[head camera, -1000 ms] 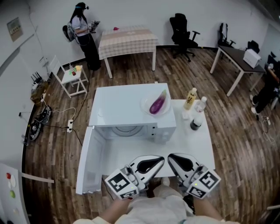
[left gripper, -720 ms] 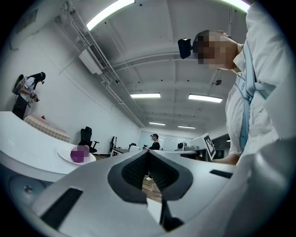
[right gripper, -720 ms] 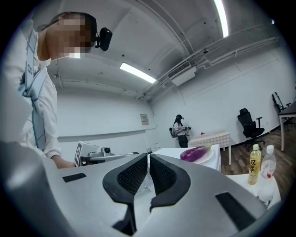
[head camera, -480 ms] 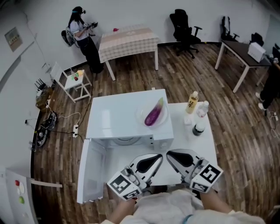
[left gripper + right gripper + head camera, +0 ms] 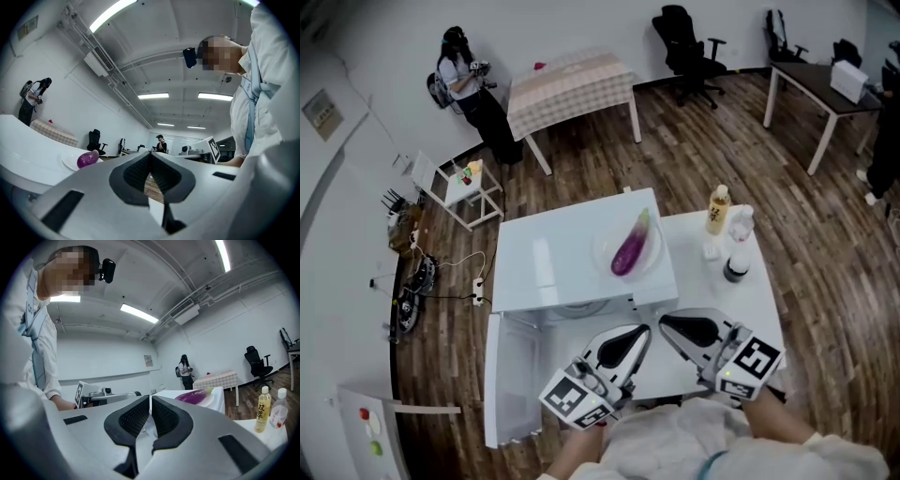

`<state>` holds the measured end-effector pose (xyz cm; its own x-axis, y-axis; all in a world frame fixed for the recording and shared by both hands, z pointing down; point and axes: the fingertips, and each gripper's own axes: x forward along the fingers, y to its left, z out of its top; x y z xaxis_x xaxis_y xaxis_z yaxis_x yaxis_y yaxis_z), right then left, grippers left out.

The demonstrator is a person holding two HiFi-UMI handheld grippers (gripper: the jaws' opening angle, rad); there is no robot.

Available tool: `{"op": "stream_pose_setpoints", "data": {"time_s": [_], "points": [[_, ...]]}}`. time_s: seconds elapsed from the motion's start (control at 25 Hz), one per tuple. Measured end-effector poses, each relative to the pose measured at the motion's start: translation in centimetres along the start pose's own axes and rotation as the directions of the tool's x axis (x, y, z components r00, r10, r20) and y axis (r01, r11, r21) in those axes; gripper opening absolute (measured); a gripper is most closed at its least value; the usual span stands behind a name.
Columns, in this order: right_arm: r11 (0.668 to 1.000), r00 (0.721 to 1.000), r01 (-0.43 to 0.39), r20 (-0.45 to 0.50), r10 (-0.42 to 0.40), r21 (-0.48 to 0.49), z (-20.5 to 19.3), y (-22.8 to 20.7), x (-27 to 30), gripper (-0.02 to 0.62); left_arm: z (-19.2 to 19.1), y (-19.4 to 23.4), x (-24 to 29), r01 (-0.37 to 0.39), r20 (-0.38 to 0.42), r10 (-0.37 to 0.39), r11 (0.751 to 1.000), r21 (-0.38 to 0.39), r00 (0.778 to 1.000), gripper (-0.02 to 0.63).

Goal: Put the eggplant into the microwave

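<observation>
A purple eggplant (image 5: pixel 630 249) lies on a pale plate (image 5: pixel 606 247) on top of the white microwave (image 5: pixel 546 262). The microwave's door (image 5: pixel 508 380) hangs open at the left. Both grippers hover side by side in front of the microwave's opening, below the level of the eggplant. My left gripper (image 5: pixel 645 331) is shut with nothing in it, and my right gripper (image 5: pixel 664 322) is shut and empty too. The left gripper view has the eggplant (image 5: pixel 87 159) to the left beyond the left gripper (image 5: pixel 150 153). In the right gripper view the eggplant (image 5: pixel 194 395) lies to the right past the right gripper (image 5: pixel 150 397).
Three bottles stand on the white table right of the microwave: a yellow one (image 5: pixel 717 208), a clear one (image 5: pixel 739 225) and a dark-capped one (image 5: pixel 736 268). Far back stand a checked table (image 5: pixel 570 82), a person (image 5: pixel 467 86) and office chairs. Cables (image 5: pixel 417 286) lie on the floor at the left.
Both grippers have moved a little closer to the microwave's front, still shut and side by side. The eggplant stays on its plate.
</observation>
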<state>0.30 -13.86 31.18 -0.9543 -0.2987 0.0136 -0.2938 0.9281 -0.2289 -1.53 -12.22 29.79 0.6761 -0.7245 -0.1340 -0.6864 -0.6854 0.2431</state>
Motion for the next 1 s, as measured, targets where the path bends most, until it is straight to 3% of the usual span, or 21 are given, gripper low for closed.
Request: {"op": "stream_pose_setpoints", "data": {"time_s": [0.4,0.6,0.76,1.0], "points": [[1.0,1.0,0.006,0.015,-0.006,0.022,-0.2,-1.3,0.1,0.035,0.2,2.2,1.4,-0.032,-0.049,0.036,0.997,0.066,0.998,0.002],[0.999,1.0,0.021,0.02,-0.021,0.027,-0.1,-2.2,-0.1,0.035,0.3,3.8,2.0,-0.081,-0.074,0.091,0.99,0.119,0.993,0.016],[0.999,0.999,0.029,0.019,-0.03,0.028,0.0,-2.7,-0.1,0.035,-0.1,6.7,2.3,-0.187,-0.139,0.214,0.964,0.189,0.967,0.136],[0.999,1.0,0.018,0.007,-0.018,0.03,-0.2,-3.0,0.2,0.035,-1.6,10.1,3.0,-0.266,-0.214,0.316,0.935,0.235,0.924,0.19]]}}
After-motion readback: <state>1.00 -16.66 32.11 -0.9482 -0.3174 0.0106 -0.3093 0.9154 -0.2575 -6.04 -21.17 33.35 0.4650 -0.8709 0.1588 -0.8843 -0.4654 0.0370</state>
